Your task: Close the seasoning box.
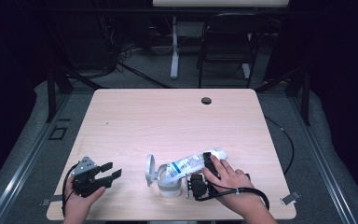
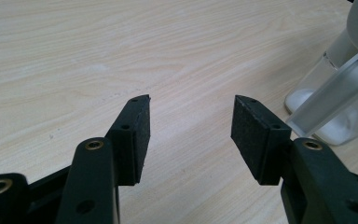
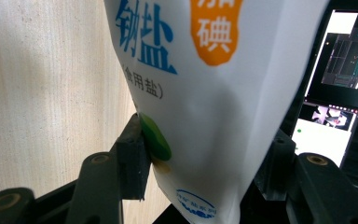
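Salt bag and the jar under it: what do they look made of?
Salt bag: probably glossy plastic film, smooth and printed, dented where the right gripper clamps it. Jar: clear walls, glass or hard plastic, hard to tell which; white contents show through. Its flipped-open lid looks like grey plastic.

1. A white salt bag point(image 3: 214, 93) printed with blue Chinese characters, an orange patch and a green mark fills the space between the right gripper point(image 3: 205, 154)'s two black jaws.
2. Both jaws press against the bag's sides.
3. Pale wooden table point(image 3: 42, 93) lies to the left.
4. Lit monitor screens point(image 3: 340, 88) stand far right.
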Available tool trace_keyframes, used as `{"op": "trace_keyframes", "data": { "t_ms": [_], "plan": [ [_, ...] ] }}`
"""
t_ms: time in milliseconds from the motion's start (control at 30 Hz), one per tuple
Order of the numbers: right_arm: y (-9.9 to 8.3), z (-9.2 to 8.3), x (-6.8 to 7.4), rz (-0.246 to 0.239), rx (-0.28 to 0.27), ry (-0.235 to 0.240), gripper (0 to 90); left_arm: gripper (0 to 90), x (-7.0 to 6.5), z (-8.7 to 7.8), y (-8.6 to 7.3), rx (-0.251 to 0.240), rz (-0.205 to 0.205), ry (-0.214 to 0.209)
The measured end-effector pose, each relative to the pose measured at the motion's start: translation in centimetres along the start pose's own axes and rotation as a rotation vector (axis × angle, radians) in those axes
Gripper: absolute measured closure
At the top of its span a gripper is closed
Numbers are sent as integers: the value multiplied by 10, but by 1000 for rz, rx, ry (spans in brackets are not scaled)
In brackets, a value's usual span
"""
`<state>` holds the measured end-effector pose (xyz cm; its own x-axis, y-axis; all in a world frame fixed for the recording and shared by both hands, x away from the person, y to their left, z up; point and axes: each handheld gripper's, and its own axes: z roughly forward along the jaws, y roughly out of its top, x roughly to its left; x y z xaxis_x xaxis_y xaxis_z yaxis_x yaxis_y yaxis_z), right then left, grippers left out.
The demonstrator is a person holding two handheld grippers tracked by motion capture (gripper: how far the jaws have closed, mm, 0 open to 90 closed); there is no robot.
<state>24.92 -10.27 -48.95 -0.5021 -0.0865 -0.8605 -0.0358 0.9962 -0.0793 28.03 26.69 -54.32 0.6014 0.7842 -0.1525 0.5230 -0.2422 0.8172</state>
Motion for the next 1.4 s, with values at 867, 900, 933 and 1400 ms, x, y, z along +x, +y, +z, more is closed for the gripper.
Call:
{"op": "trace_keyframes", "data": {
  "t_ms": [867, 900, 933, 1400],
  "plan": [
    [2, -1, 0, -38, 3, -21, 469, 479, 0, 0, 0, -13, -5, 0],
    [2, -1, 0, -39, 3, -21, 469, 478, 1, 0, 0, -13, -5, 1],
    [2, -1, 0, -40, 2, -23, 470, 478, 1, 0, 0, -11, -5, 2],
    [2, -3, 0, -63, 0, -41, 478, 479, 1, 1, -1, -9, -9, 3]
  ]
}}
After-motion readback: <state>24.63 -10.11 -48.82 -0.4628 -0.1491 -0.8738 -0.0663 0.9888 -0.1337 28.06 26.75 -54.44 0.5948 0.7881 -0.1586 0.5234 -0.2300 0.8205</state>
